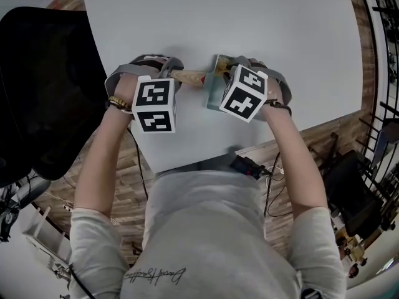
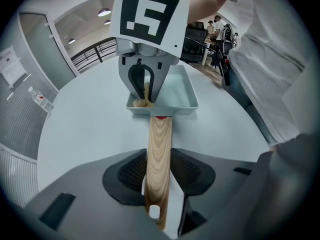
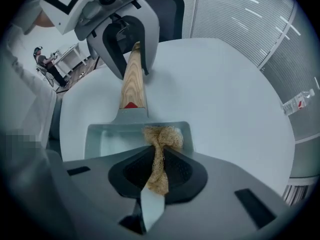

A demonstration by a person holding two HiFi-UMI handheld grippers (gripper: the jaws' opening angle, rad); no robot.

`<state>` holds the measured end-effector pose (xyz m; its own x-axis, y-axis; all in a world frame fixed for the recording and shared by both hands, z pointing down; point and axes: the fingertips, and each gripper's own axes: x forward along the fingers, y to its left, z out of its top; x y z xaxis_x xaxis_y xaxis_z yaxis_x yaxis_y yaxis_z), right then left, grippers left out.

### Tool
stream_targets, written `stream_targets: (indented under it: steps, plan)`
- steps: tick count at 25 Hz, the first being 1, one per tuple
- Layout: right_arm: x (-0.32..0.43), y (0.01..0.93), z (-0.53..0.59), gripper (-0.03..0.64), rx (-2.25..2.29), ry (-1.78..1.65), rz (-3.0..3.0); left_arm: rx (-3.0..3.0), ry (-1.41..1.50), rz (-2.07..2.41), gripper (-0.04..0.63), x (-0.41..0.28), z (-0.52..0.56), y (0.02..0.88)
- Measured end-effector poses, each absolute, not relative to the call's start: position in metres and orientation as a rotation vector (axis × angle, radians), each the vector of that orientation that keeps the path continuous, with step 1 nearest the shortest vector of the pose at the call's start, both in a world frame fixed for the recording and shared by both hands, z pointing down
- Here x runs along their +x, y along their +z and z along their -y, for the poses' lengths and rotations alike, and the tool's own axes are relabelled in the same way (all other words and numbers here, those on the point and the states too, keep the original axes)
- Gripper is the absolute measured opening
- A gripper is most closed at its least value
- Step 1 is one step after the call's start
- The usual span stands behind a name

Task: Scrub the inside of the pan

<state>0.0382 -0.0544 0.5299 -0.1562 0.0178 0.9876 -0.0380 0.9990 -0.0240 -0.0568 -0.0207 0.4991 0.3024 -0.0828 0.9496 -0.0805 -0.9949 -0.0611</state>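
A pale blue rectangular pan (image 2: 172,95) (image 3: 110,139) (image 1: 212,89) with a wooden handle (image 2: 160,154) (image 3: 133,81) (image 1: 189,76) lies on the white table (image 1: 249,23). My left gripper (image 2: 159,181) (image 1: 163,73) is shut on the handle near its end hole. My right gripper (image 3: 157,171) (image 1: 232,73) points down into the pan and is shut on a tan fibrous scrubber (image 3: 161,144) (image 2: 141,101). The scrubber's bunched end rests at the pan's corner nearest the handle. In the head view the marker cubes hide both sets of jaws.
The round white table stretches beyond the pan in all views. A black office chair (image 1: 43,86) stands at the left of the head view, wooden floor below. A water bottle (image 3: 295,104) lies on the floor beyond the table's rim.
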Motion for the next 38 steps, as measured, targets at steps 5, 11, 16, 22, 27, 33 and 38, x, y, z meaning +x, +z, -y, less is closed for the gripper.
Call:
stream_targets:
  steps: [5,11,16,22,27,33,38]
  plan:
    - [0.039,0.530,0.022,0.066,-0.125,0.099,1.663,-2.534,-1.858,-0.166,0.153,-0.057,0.021,0.500]
    - [0.041,0.529,-0.025,0.066,-0.263,0.174,1.640,-2.525,-1.861,-0.187,0.155,-0.058,0.022,0.502]
    - [0.041,0.530,-0.040,0.066,-0.325,0.167,1.618,-2.513,-1.872,-0.190,0.155,-0.059,0.023,0.505]
    - [0.040,0.530,-0.039,0.066,-0.253,0.170,1.656,-2.483,-1.893,-0.161,0.153,-0.061,0.022,0.505]
    - [0.045,0.530,-0.022,0.067,-0.184,0.134,1.676,-2.468,-1.900,-0.137,0.150,-0.060,0.019,0.503]
    - [0.050,0.533,0.025,0.067,-0.092,0.067,1.672,-2.463,-1.901,-0.115,0.150,-0.060,0.018,0.503]
    - [0.057,0.531,0.057,0.067,-0.022,-0.002,1.647,-2.469,-1.898,-0.116,0.149,-0.058,0.017,0.500]
